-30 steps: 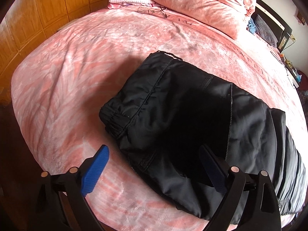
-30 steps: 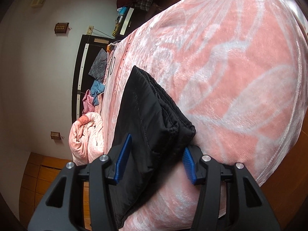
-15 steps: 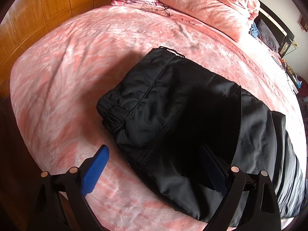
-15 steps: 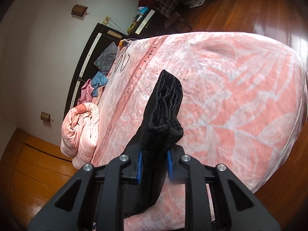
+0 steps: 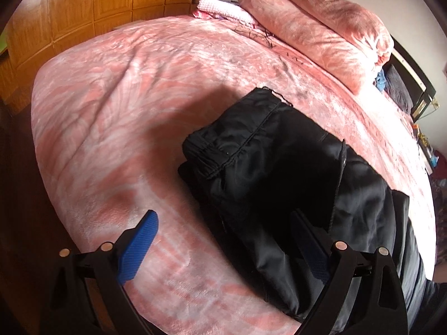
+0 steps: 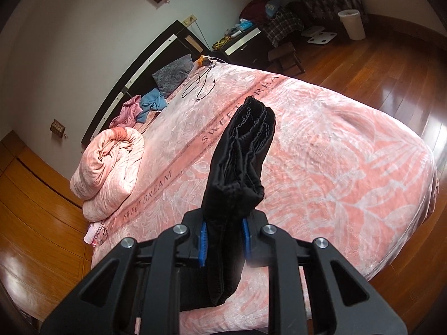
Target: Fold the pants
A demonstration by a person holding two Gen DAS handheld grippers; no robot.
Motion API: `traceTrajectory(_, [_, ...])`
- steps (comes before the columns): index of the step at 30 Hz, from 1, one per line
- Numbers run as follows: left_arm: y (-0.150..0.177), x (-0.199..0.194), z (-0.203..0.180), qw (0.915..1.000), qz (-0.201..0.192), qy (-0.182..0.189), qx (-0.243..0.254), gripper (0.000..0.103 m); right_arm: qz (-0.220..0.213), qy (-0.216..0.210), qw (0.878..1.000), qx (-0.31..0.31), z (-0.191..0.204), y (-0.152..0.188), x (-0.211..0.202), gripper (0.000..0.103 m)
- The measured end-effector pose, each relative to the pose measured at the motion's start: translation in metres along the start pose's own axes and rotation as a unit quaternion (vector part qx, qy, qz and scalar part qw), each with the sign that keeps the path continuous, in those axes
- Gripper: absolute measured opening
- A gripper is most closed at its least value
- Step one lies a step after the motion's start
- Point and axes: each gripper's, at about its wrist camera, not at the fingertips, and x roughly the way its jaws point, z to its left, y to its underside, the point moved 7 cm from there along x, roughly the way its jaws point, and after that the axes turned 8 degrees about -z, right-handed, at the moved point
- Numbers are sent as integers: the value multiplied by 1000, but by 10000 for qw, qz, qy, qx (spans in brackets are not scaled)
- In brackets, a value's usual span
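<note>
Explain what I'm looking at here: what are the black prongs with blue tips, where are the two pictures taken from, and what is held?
No robot: a person holds a two-finger gripper in each hand, with a camera on each looking along its fingers. The left camera shows the left gripper open above black pants lying partly folded on a pink bed. The right camera shows the right gripper shut on one end of the pants, with that end lifted off the bed. A rolled quilt lies near the headboard.

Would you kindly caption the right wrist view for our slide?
Right gripper shut on folded black pants, lifted above the pink bedspread.
</note>
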Motion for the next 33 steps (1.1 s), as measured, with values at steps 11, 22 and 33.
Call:
traceTrajectory(11, [12,-2,-7,9996,10,265,-134,95,-55,4,9989,-455,47,0,-11,18])
traceTrajectory(22, [18,4,-6,9991,209,329,-152,97,-166,158,9938,-1087,103,11,-18,18])
traceTrajectory(33, [18,6,2,9980,265,463,-342,97,-227,309,9847,-1700,149,26,-13,18])
